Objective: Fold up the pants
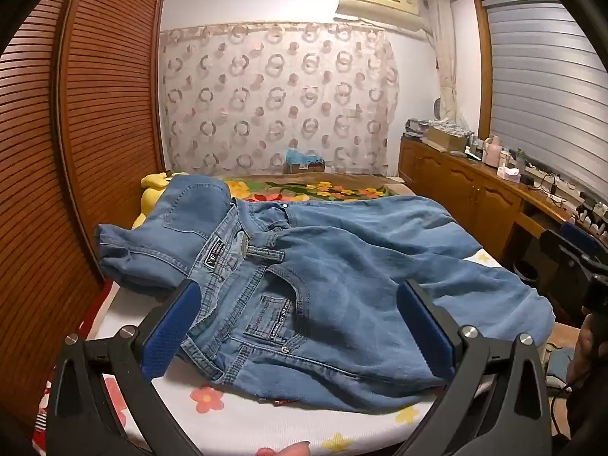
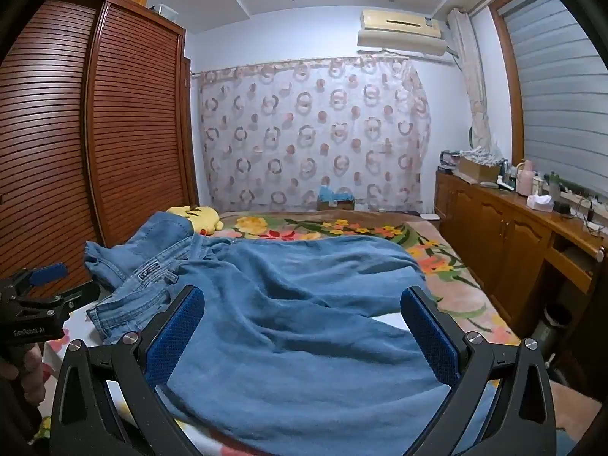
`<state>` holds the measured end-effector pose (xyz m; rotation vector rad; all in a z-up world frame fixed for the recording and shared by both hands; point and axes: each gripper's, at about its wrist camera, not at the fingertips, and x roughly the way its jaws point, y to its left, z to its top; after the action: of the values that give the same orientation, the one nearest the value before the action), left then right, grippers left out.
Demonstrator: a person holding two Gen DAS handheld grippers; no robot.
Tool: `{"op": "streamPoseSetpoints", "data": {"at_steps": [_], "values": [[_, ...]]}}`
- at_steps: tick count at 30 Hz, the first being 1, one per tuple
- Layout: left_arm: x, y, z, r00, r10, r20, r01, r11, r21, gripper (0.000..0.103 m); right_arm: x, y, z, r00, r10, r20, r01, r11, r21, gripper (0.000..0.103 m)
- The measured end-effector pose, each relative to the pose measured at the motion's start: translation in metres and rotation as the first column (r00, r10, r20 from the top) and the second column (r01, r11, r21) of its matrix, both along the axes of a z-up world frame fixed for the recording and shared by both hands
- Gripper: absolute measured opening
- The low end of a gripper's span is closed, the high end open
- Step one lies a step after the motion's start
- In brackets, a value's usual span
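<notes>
Hovering over the near edge of the bed (image 1: pixel 212 402), the left gripper (image 1: pixel 300 326) had its jaws spread as wide as they go, with nothing held; the jeans (image 1: pixel 323 285) lay below and ahead of it, waistband (image 1: pixel 228 266) and front pocket (image 1: pixel 273 319) between the pads but untouched. The right gripper (image 2: pixel 304 334) stood equally wide and empty over the legs (image 2: pixel 304 304), which ran off to its right. The jeans were still unfolded: rumpled, with the seat turned up in a hump ahead and left of both grippers.

Judging from this, a pinch taken here could catch only the top layer of denim, because the cloth lay bunched, and the fold would come out crooked. Dragging could also pull the floral sheet (image 1: pixel 205 399) along. Beyond the jeans sat a yellow toy (image 2: pixel 197 216); a swung leg might knock it. Farther off hung the curtain (image 2: pixel 311 129).
</notes>
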<state>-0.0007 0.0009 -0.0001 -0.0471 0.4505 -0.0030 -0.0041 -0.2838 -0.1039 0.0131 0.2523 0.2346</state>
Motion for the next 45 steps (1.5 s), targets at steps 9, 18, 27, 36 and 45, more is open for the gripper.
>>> {"op": "streamPoseSetpoints", "data": {"at_steps": [9, 18, 27, 36, 45], "values": [[-0.0023, 0.0020, 0.0012, 1.000, 0.001, -0.006, -0.001, 1.000, 0.026, 0.103, 0.0002, 0.0040, -0.0011, 1.000, -0.002, -0.009, 0.002, 1.000, -0.008, 0.103], [-0.0041, 0.0040, 0.0052, 1.000, 0.004, -0.005, -0.004, 0.999, 0.038, 0.103, -0.0006, -0.0024, -0.0022, 1.000, -0.004, -0.003, 0.004, 1.000, 0.011, 0.103], [-0.0068, 0.0034, 0.0083, 1.000, 0.008, -0.004, -0.007, 0.999, 0.046, 0.103, -0.0021, -0.0025, -0.0023, 1.000, -0.007, -0.002, 0.007, 1.000, 0.011, 0.103], [-0.0069, 0.0022, 0.0081, 1.000, 0.009, -0.003, -0.009, 0.999, 0.050, 0.103, -0.0018, -0.0019, -0.0010, 1.000, -0.006, -0.004, 0.006, 1.000, 0.010, 0.103], [-0.0072, 0.0016, 0.0082, 1.000, 0.008, -0.003, -0.008, 0.999, 0.052, 0.103, -0.0023, -0.0027, -0.0013, 1.000, 0.000, -0.006, 0.000, 1.000, 0.011, 0.103]]}}
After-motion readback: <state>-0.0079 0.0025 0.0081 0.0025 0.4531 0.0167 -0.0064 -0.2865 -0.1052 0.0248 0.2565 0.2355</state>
